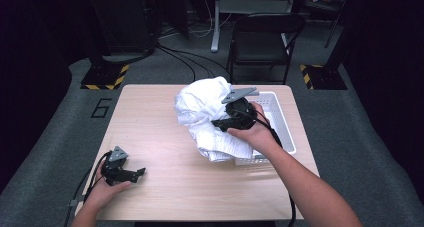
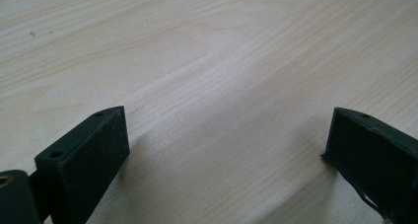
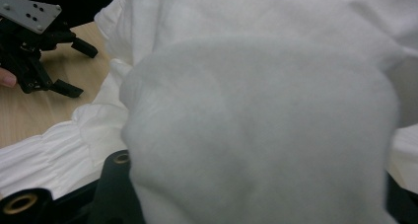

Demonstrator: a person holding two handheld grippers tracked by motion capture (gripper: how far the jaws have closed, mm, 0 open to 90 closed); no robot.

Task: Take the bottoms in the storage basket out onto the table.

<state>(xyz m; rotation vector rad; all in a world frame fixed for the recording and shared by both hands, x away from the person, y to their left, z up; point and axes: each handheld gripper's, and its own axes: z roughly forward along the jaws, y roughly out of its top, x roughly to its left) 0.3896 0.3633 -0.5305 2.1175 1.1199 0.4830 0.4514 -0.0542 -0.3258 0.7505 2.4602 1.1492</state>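
Observation:
A crumpled white garment (image 1: 207, 118) hangs bunched over the left rim of a white plastic basket (image 1: 281, 128) at the table's right. My right gripper (image 1: 226, 123) is shut on a fold of it, held above the table. Up close in the right gripper view, the white cloth (image 3: 256, 135) covers the jaws. My left gripper (image 1: 140, 172) rests near the table's front left corner, held by a hand. Its jaws stand wide apart, and its fingers (image 2: 93, 155) have only bare wood between them. The left gripper (image 3: 61, 63) lies beyond the cloth in the right gripper view.
The light wooden table (image 1: 155, 137) stretches bare between the two grippers. Behind the table stands a black folding chair (image 1: 265, 39). Cables run across the grey floor, and black stands with yellow-striped bases (image 1: 102, 77) sit at both far sides.

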